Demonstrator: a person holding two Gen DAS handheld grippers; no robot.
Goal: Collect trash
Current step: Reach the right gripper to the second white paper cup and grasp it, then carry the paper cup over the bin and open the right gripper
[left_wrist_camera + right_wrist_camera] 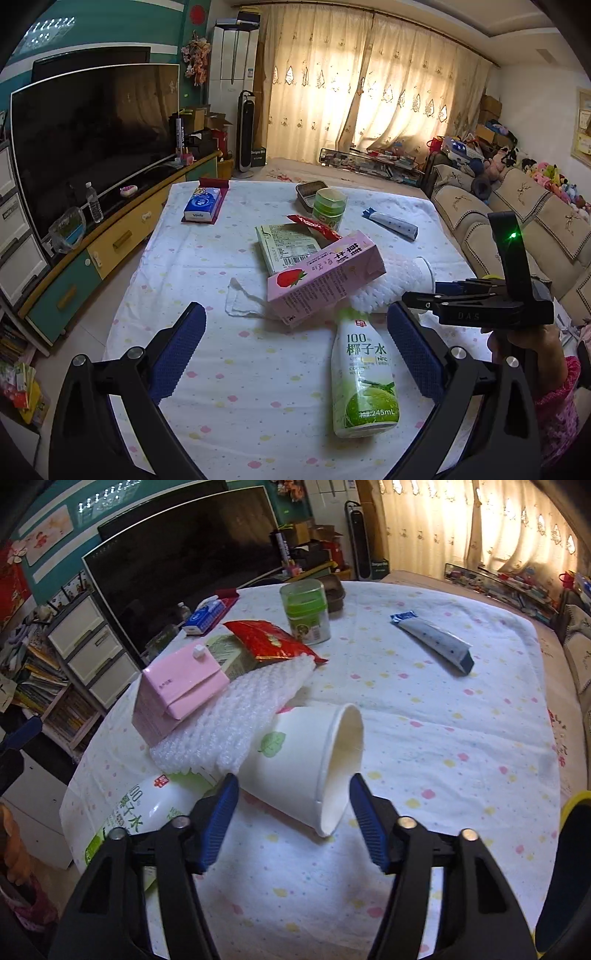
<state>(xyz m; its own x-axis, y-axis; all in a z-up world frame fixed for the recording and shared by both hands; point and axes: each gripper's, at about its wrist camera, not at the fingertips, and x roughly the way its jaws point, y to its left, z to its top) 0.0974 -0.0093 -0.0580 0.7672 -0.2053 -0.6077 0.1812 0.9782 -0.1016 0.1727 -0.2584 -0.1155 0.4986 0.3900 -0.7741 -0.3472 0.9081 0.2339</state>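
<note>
Left wrist view: the left gripper (295, 354) fills the bottom of the frame with its jaws spread wide and nothing held; the coconut water bottle (364, 380) lies on its side between the blue pads (177, 354), nearer the right one, touching neither. Just above it, at centre, a pink strawberry milk carton (325, 277) lies tilted across white foam netting (391, 284). Higher up sit a green box (286, 247), a red wrapper (316, 227), a green-lidded jar (330, 206) and a blue-capped tube (391, 223), all on the dotted tablecloth (229, 369). The right gripper (417, 301) enters from the right edge.

Right wrist view: the right gripper (291, 812) sits at bottom centre, jaws partly open around a tipped white paper cup (295, 768). The cup's rim lies close beside the right-hand pad and its wall close to the left-hand one; whether either presses on it I cannot tell. The pink carton lies at left centre, and the bottle at lower left.
</note>
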